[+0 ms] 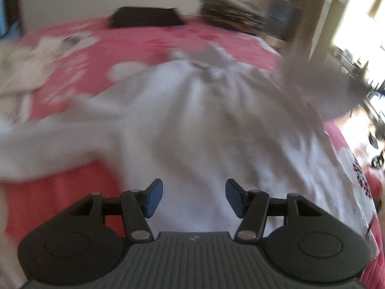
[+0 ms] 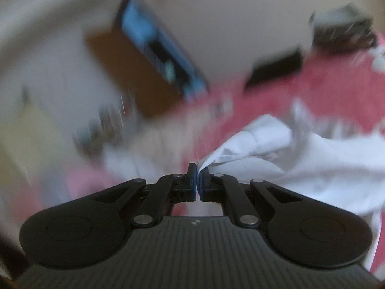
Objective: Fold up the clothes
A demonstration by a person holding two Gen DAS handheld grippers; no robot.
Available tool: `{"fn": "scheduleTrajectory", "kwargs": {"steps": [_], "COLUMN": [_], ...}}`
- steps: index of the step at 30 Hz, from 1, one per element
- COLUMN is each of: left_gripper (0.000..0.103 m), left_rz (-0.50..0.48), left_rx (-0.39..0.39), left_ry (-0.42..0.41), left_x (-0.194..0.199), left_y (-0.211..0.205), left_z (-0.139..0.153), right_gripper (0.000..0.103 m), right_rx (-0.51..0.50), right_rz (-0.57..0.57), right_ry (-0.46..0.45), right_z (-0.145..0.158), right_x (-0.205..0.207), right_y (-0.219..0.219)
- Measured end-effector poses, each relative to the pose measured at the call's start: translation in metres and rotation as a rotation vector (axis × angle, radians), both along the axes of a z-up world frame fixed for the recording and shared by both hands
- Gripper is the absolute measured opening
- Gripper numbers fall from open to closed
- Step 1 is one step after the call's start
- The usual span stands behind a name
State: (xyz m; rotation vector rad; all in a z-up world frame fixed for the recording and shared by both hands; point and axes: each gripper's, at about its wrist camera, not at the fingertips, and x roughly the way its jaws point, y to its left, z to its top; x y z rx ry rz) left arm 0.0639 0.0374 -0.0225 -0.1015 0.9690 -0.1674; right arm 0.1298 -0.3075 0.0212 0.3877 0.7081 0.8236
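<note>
One white garment (image 1: 204, 130) lies spread and rumpled across a bed covered by a pink bedspread (image 1: 96, 55) with white printed patches. In the left wrist view the garment fills the middle of the frame, its collar end pointing away toward the far side of the bed, with one sleeve trailing off to the left. The picture is blurred, so finer detail of the fabric cannot be made out.

The left gripper (image 1: 193, 198) hovers above the near part of the garment with its jaws spread wide apart; nothing sits between the blue pads (image 1: 154, 197), and whether they touch the cloth below cannot be told.

The right gripper (image 2: 197, 180) has its jaws clenched together on a corner of the white garment (image 2: 264, 149), which rises from the pinch in a creased peak and runs off to the right over the pink bedspread (image 2: 324, 84).

At the far edge of the bed, against a pale wall, rests a flat black item (image 1: 146, 16), and beside it to the right a dark striped bundle (image 1: 231, 12). The right wrist view, heavily blurred, also shows a brown panel with a blue object (image 2: 156, 48) against it beyond the bed.
</note>
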Motion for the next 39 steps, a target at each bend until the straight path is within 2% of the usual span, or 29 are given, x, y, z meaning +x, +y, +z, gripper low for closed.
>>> {"fn": "scheduleTrajectory", "kwargs": {"steps": [2, 6, 8, 9, 12, 14, 17, 20, 25, 26, 28, 30, 31, 32, 35, 38, 39], "left_gripper": [0.059, 0.059, 0.059, 0.059, 0.059, 0.059, 0.059, 0.059, 0.059, 0.059, 0.059, 0.059, 0.059, 0.059, 0.059, 0.059, 0.060], "left_rz": [0.045, 0.073, 0.061, 0.050, 0.018, 0.007, 0.004, 0.022, 0.066, 0.075, 0.090, 0.105, 0.110, 0.114, 0.114, 0.080, 0.061], "left_rx": [-0.007, -0.052, -0.067, -0.073, -0.087, -0.094, -0.102, -0.114, -0.141, -0.145, -0.157, -0.172, -0.179, -0.182, -0.184, -0.175, -0.165], "left_ry": [0.022, 0.046, 0.046, 0.041, 0.024, 0.019, 0.029, 0.052, 0.078, 0.082, 0.083, 0.085, 0.086, 0.085, 0.086, 0.079, 0.073], "left_x": [-0.006, -0.008, -0.008, -0.008, -0.006, -0.005, -0.004, -0.005, -0.008, -0.009, -0.009, -0.008, -0.007, -0.006, -0.002, -0.002, -0.003], "left_y": [0.015, 0.026, 0.024, 0.021, 0.012, 0.006, 0.001, 0.004, 0.015, 0.018, 0.023, 0.029, 0.031, 0.032, 0.032, 0.025, 0.021], "left_z": [-0.003, -0.009, -0.010, -0.010, -0.011, -0.012, -0.015, -0.018, -0.020, -0.021, -0.021, -0.022, -0.022, -0.023, -0.026, -0.027, -0.027], "right_gripper": [0.003, 0.004, 0.008, 0.021, 0.044, 0.046, 0.051, 0.052, 0.054, 0.053, 0.042, 0.040, 0.040, 0.042, 0.050, 0.053, 0.053], "right_rx": [-0.176, -0.538, -0.587, -0.583, -0.565, -0.524, -0.413, -0.330, -0.289, -0.273, -0.198, -0.134, -0.138, -0.167, -0.353, -0.478, -0.486], "right_rz": [0.103, 0.195, 0.193, 0.180, 0.137, 0.115, 0.063, 0.008, -0.038, -0.036, -0.008, 0.086, 0.133, 0.183, 0.348, 0.473, 0.501], "right_ry": [0.033, 0.067, 0.011, -0.005, -0.048, -0.062, -0.014, 0.067, 0.237, 0.276, 0.304, 0.226, 0.166, 0.104, -0.069, -0.151, -0.145], "right_z": [-0.033, -0.098, -0.102, -0.095, -0.072, -0.062, -0.055, -0.062, -0.099, -0.108, -0.112, -0.097, -0.088, -0.080, -0.072, -0.080, -0.083], "right_x": [-0.022, -0.057, -0.077, -0.078, -0.079, -0.078, -0.061, -0.035, 0.013, 0.020, 0.022, 0.006, -0.006, -0.020, -0.064, -0.099, -0.106], "right_y": [0.044, 0.092, 0.100, 0.098, 0.090, 0.082, 0.068, 0.063, 0.071, 0.071, 0.071, 0.077, 0.082, 0.091, 0.123, 0.143, 0.146]}}
